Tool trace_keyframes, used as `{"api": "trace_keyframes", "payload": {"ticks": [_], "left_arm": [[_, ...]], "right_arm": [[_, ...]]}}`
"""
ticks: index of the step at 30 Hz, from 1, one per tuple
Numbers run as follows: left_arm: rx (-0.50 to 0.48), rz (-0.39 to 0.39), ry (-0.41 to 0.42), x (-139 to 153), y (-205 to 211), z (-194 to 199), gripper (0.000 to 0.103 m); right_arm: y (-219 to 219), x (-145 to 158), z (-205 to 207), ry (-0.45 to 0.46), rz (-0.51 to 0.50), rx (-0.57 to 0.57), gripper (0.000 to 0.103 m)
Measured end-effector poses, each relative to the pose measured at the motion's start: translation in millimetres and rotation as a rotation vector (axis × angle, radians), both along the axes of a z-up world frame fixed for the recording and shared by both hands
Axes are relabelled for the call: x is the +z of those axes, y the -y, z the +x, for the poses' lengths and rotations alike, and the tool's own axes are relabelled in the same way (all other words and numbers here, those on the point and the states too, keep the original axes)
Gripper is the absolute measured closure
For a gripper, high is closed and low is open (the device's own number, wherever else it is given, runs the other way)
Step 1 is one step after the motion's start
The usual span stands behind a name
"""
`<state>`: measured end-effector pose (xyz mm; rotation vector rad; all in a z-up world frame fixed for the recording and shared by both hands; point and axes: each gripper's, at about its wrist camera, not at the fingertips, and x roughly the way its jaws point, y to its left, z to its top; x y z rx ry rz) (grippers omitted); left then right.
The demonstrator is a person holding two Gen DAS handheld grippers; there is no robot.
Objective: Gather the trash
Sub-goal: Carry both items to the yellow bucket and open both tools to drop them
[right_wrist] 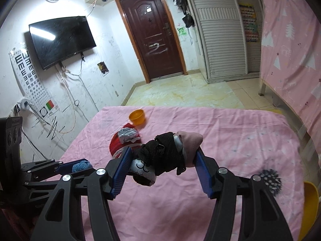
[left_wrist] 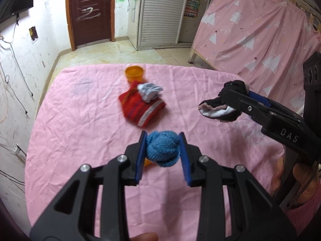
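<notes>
Two bundles are off the pink sheet (left_wrist: 80, 120) at this moment, one in each gripper, so the collection appears to be in its middle stage. The left gripper (left_wrist: 163, 140) pinches a blue knitted ball (left_wrist: 162, 150) between its blue pads, the jaws narrowed to the width of the ball and held above the sheet at about 6 o'clock in the left wrist view. The right gripper (right_wrist: 163, 156) clamps a mixed wad of black, grey and pink cloth (right_wrist: 166, 154), its jaws set wider because the wad is bulkier; in the left wrist view this wad hangs at about 3 o'clock, apart from the ball. Still lying on the sheet are a red striped knit (left_wrist: 140, 108) with a grey-and-white crumpled piece (left_wrist: 149, 91) resting on top of it, both just in front of an orange bowl (left_wrist: 134, 73) at 12 o'clock. A dark spotted pom-pom-like item (right_wrist: 269, 180) lies at about 4 o'clock in the right wrist view, near a yellow container (right_wrist: 311, 200) at the frame edge. Judged from these positions, at least three items remain to be gathered, and neither held bundle has yet been deposited; which vessel serves as the bin cannot be told.
</notes>
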<state>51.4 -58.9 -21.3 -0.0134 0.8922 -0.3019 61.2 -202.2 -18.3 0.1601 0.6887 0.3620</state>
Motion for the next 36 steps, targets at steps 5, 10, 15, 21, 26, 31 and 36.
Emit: {"api": "trace_keyframes", "payload": {"ticks": [5, 10, 15, 21, 26, 31, 36], "left_arm": [[-0.038, 0.010, 0.020, 7, 23, -10, 0.073], [-0.077, 0.026, 0.030, 11, 49, -17, 0.073], [-0.110, 0.045, 0.029, 9, 75, -23, 0.073], [-0.149, 0.071, 0.029, 8, 101, -28, 0.073], [-0.186, 0.093, 0.028, 7, 125, -33, 0.073], [-0.227, 0.108, 0.030, 7, 150, -38, 0.073], [-0.279, 0.122, 0.035, 7, 177, -45, 0.073]], "right_arm": [[27, 6, -16, 0.026, 0.020, -0.041, 0.048], [59, 9, -31, 0.045, 0.040, -0.087, 0.048], [85, 9, -43, 0.055, 0.058, -0.125, 0.048], [119, 6, -57, 0.062, 0.092, -0.175, 0.048], [150, 3, -72, 0.075, 0.119, -0.233, 0.048], [186, 0, -88, 0.088, 0.142, -0.305, 0.048], [216, -4, -103, 0.089, 0.132, -0.362, 0.048]]}}
